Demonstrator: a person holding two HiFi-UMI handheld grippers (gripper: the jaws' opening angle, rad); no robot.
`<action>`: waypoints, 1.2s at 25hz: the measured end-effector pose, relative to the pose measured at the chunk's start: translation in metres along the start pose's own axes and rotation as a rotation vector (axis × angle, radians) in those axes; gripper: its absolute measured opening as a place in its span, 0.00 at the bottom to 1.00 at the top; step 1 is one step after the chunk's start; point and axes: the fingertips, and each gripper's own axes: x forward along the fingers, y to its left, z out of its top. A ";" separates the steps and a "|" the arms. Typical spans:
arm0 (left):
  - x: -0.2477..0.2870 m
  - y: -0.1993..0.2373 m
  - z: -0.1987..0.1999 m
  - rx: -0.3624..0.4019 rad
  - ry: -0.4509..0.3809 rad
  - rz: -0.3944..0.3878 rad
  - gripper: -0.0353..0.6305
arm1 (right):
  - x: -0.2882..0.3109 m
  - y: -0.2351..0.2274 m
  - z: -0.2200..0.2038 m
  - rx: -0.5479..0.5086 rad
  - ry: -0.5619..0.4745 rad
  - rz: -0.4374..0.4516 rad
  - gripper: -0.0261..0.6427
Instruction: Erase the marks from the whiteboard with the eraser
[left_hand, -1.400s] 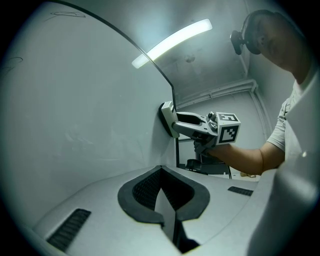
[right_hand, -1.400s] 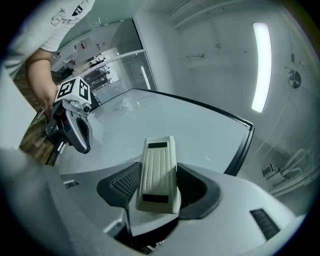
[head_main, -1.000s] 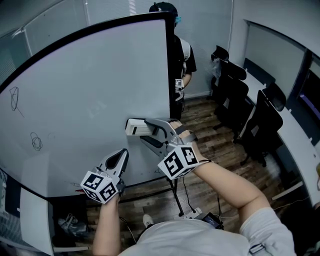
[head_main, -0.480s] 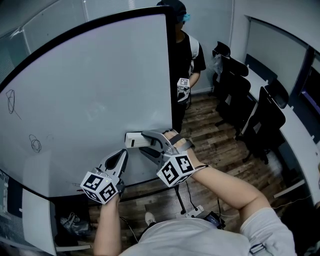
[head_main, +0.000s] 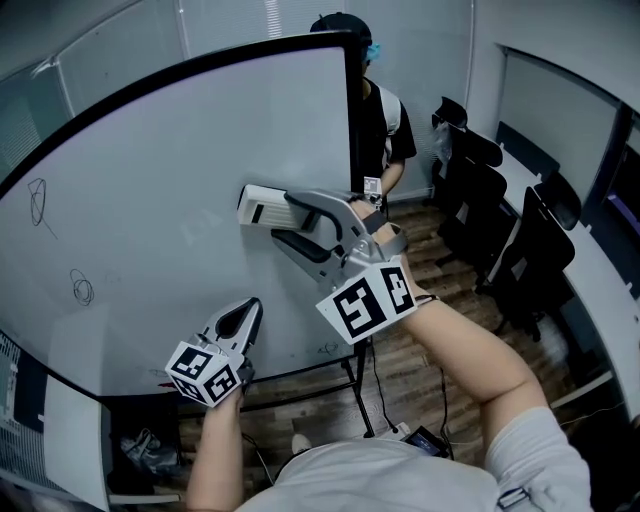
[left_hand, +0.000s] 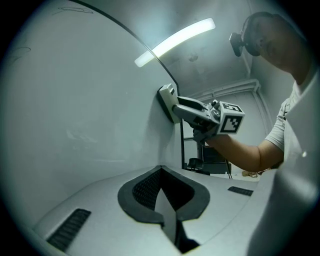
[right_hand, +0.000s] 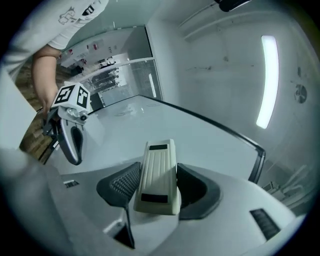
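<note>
Right gripper jaws clamp the eraser between them, flat against the whiteboard for wiping. Left gripper jaws are closed and empty.

I count one whiteboard, one eraser, two marks, an upper mark and a lower mark, two tools, left tool and right tool, one person and at least three chairs.
</note>
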 end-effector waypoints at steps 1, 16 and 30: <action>-0.001 0.001 0.002 0.007 -0.002 0.004 0.06 | 0.000 -0.014 0.005 -0.010 -0.006 -0.023 0.39; -0.007 0.005 0.004 -0.012 -0.026 0.021 0.06 | -0.016 0.010 -0.023 0.085 0.057 0.004 0.39; 0.001 -0.013 -0.023 -0.047 0.012 0.007 0.06 | -0.046 0.150 -0.108 0.189 0.247 0.141 0.39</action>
